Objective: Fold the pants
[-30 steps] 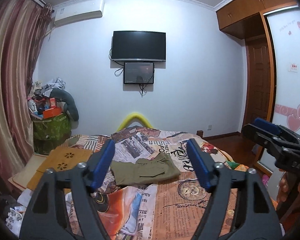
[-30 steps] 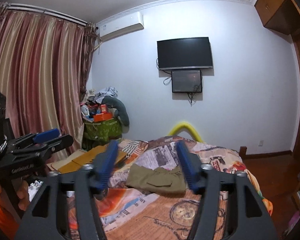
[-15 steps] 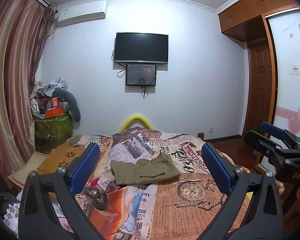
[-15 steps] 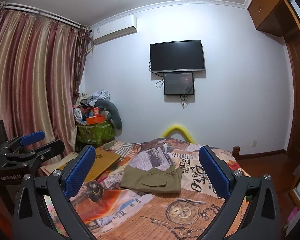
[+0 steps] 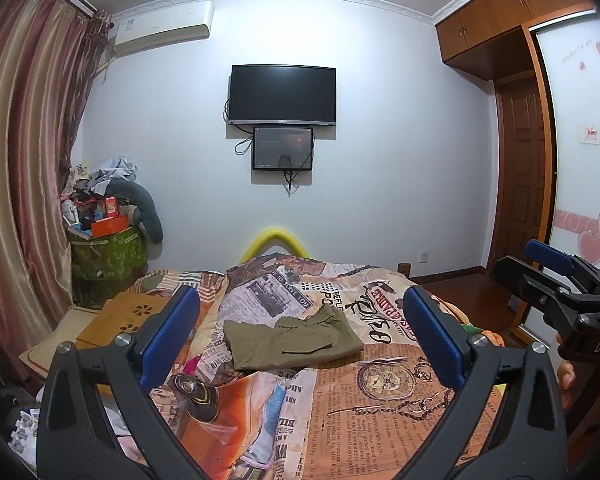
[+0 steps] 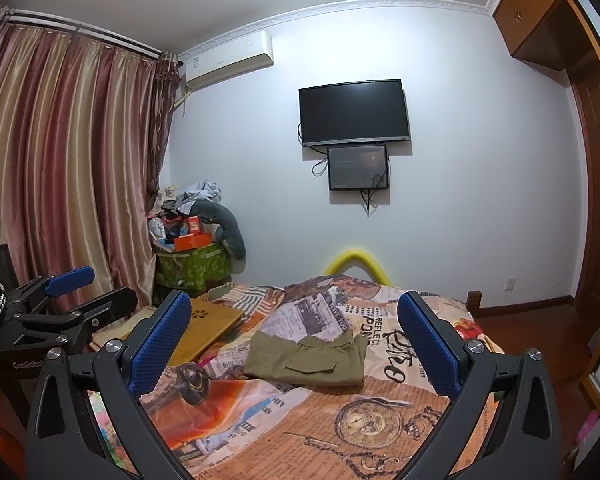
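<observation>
Our left gripper (image 5: 300,328) and right gripper (image 6: 294,334) have both spread wide since a second ago and grasp nothing, so we judge the fold finished. The pants (image 5: 290,338) lie folded at twelve o'clock, well apart from us, on the printed bedspread (image 5: 380,400); curtains (image 5: 20,160) hang at nine, the TV (image 5: 282,95) at twelve, the wardrobe (image 5: 540,80) at two

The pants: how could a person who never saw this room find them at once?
Look at the bed below the wall television, covered with a busy newspaper-print sheet. Near its middle lie the pants, folded flat: the only plain olive-green thing there.
</observation>
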Demonstrator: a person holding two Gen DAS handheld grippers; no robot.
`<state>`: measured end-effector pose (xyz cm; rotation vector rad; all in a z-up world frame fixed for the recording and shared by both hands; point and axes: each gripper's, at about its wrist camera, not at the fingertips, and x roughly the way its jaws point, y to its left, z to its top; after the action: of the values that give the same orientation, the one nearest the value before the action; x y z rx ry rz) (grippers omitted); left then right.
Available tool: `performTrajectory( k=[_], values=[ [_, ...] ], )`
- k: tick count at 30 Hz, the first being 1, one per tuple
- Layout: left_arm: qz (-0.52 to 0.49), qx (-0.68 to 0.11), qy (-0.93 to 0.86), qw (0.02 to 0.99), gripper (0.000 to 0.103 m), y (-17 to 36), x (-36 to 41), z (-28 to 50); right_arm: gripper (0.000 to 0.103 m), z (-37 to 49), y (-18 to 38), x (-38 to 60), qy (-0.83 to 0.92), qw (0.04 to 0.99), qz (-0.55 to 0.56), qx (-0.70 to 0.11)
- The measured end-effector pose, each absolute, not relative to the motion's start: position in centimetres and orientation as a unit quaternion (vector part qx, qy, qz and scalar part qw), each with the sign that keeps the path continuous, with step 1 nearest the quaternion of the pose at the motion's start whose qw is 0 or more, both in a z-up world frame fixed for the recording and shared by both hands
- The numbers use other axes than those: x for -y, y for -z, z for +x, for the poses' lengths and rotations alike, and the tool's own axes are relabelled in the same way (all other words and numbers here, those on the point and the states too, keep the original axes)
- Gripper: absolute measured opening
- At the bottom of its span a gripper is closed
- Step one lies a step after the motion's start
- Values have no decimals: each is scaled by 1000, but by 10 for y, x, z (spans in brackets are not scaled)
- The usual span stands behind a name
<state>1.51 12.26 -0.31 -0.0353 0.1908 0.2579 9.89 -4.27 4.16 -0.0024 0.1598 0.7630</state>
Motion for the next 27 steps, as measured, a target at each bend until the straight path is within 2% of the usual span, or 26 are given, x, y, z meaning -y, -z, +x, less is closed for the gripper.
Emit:
performTrajectory(
  k=[27],
  values=[
    [-38,-111,-117,986,103,3,-132,22,103,97,-44,43,-370,925,3,-88]
  ],
)
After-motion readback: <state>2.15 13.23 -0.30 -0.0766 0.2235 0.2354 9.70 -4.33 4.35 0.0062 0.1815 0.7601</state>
